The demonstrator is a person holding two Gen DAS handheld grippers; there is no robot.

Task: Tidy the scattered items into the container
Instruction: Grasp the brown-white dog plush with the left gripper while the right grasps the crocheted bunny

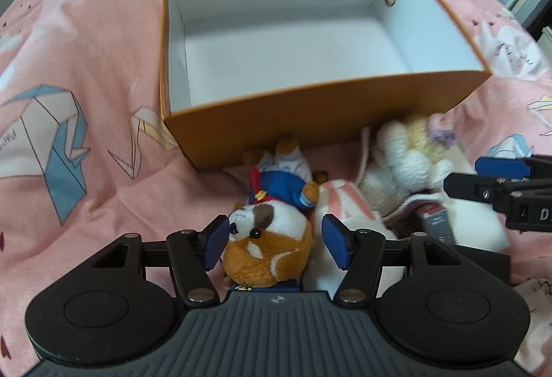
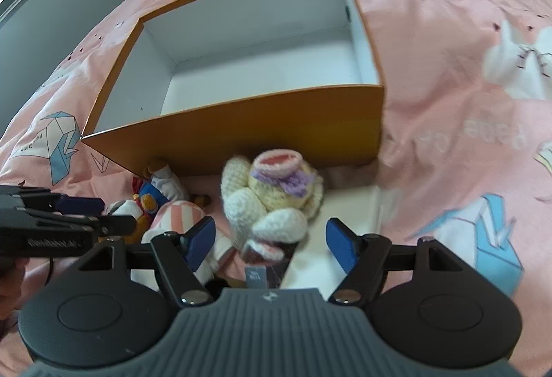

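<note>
1. Between the fingers of the left gripper [image 1: 276,240] lay a plush dog [image 1: 272,235], brown and white with a blue jacket, its head nearest the camera and its feet pointing toward the box [image 1: 310,121].
2. That gripper's jaws stood apart; the left pad [image 1: 218,240] sat just beside the dog's head, though contact could not be told, and the right pad [image 1: 336,242] stood apart from it.
3. Ahead of the left gripper sat the orange box with white inner walls, nothing showing inside it, on a pink bedspread [image 1: 86,49] printed with paper cranes.
4. To the right of the dog lay a pink-striped plush [image 1: 345,201], touching it.
5. Further right, a crocheted white-and-cream doll [image 1: 403,163] lay just before the box's near wall.
6. Ahead of the right gripper [image 2: 270,242] the same doll [image 2: 272,201] lay between and slightly beyond the fingers, its pink-topped head toward the box [image 2: 276,135].
7. The right gripper's jaws were wide apart, neither blue pad touching the doll.
8. Below the doll a small dark package [image 2: 262,268] showed near the gripper's body, partly hidden.
9. A white flat item [image 2: 348,208] lay under the doll's right side.
10. To the left in the right wrist view, the left gripper [image 2: 93,215] reached in over the dog [image 2: 151,201] and the striped plush [image 2: 179,215].
</note>
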